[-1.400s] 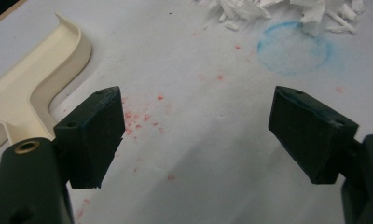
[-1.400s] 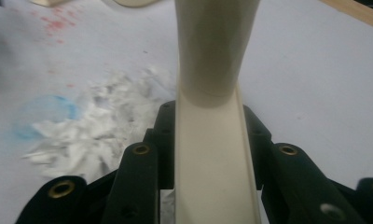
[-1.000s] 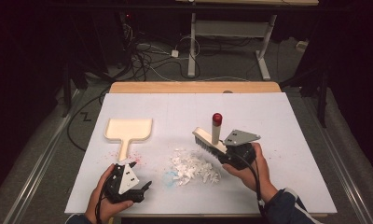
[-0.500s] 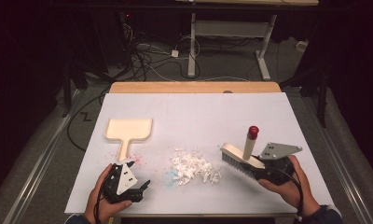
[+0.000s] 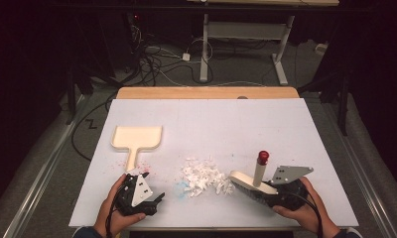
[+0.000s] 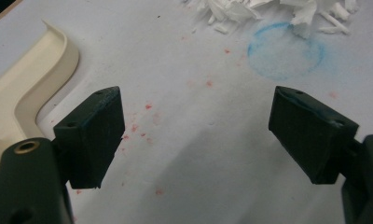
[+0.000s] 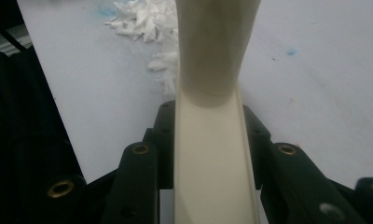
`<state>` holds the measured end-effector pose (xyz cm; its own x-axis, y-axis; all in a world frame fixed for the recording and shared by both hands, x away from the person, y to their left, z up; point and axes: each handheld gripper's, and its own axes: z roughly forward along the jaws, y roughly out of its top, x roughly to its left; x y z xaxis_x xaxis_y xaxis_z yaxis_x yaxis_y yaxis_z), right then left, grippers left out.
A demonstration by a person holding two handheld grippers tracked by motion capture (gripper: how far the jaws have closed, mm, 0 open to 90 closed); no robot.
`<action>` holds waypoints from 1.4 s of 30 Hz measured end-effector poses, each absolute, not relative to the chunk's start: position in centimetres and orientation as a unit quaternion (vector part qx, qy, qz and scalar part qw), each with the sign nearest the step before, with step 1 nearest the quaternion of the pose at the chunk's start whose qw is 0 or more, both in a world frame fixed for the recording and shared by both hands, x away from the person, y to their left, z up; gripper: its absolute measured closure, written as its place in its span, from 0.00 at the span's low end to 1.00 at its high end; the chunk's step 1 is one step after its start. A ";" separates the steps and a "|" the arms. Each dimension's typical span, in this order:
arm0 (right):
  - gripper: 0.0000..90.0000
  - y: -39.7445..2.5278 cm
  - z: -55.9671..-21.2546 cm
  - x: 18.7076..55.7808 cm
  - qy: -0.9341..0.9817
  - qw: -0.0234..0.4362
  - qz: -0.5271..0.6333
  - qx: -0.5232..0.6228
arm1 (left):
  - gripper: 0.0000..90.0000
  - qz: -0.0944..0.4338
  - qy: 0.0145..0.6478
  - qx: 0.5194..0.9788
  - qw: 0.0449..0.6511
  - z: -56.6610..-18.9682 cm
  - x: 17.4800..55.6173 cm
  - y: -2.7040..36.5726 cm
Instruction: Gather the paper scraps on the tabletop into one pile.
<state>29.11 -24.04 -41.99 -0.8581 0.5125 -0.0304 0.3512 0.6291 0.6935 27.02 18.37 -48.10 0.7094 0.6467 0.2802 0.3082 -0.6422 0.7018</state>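
Note:
A cream brush [image 5: 246,181] with an upright red-tipped handle [image 5: 262,157] rests its bristles on the white table, just right of a pile of white paper scraps [image 5: 204,177]. My right gripper [image 5: 260,193] is shut on the brush's back [image 7: 208,158], and the scraps [image 7: 145,21] lie ahead of it to the left. A cream dustpan [image 5: 137,139] lies flat at the left, its handle pointing toward my left gripper [image 5: 148,187]. That gripper [image 6: 196,107] stands open over bare table, with the dustpan [image 6: 26,93] at its left and the scraps [image 6: 268,9] beyond it.
The white board [image 5: 211,124] lies on a wooden table whose far edge [image 5: 206,92] shows behind it. Small red specks [image 6: 142,121] and a blue ring mark [image 6: 285,51] stain the surface. Beyond the table are cables [image 5: 157,59] and desk legs on a dark floor.
My right gripper swung the brush rightward away from the pile, then brought it back left and nearer the front edge, beside the scraps. The left gripper has barely moved.

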 end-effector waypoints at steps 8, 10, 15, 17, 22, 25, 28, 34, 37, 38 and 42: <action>0.75 -20.1 -41.9 30.8 0.894 0.105 0.371 0.227 | 0.19 0.264 0.277 0.865 0.324 -48.0 27.1 18.5; 0.75 -19.0 -41.8 31.1 0.896 0.107 0.374 0.214 | 0.19 0.265 0.276 0.866 0.322 -48.0 27.1 18.5; 0.75 -17.9 -41.2 31.1 0.896 0.117 0.378 0.201 | 0.19 0.264 0.278 0.865 0.324 -48.1 27.0 18.7; 0.75 -18.4 -40.6 30.9 0.893 0.121 0.384 0.202 | 0.19 0.265 0.279 0.865 0.323 -48.1 27.0 18.8; 0.75 -20.1 -39.0 30.1 0.882 0.128 0.409 0.198 | 0.19 0.269 0.279 0.864 0.322 -48.0 26.9 18.8; 0.75 -20.8 -38.3 29.5 0.882 0.131 0.409 0.195 | 0.19 0.270 0.279 0.864 0.320 -48.0 26.9 18.8; 0.75 -21.7 -38.3 28.5 0.887 0.135 0.397 0.193 | 0.19 0.270 0.279 0.865 0.319 -48.0 26.8 18.8; 0.75 -23.7 -39.8 27.3 0.896 0.111 0.375 0.209 | 0.19 0.268 0.279 0.865 0.320 -48.0 26.8 18.9; 0.75 -24.2 -40.8 26.9 0.903 0.094 0.363 0.210 | 0.19 0.268 0.279 0.865 0.320 -48.0 26.9 18.8; 0.75 -24.2 -41.1 26.8 0.905 0.090 0.358 0.209 | 0.19 0.268 0.278 0.866 0.318 -48.0 26.9 18.8; 0.75 -23.0 -42.0 27.2 0.904 0.076 0.366 0.207 | 0.19 0.267 0.276 0.867 0.318 -48.0 26.9 18.6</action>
<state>27.19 -23.00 -41.99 -0.9026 0.4303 0.0149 0.3193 0.6457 0.6936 26.88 18.59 -47.97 0.7050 0.6483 0.2875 0.3079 -0.6450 0.6994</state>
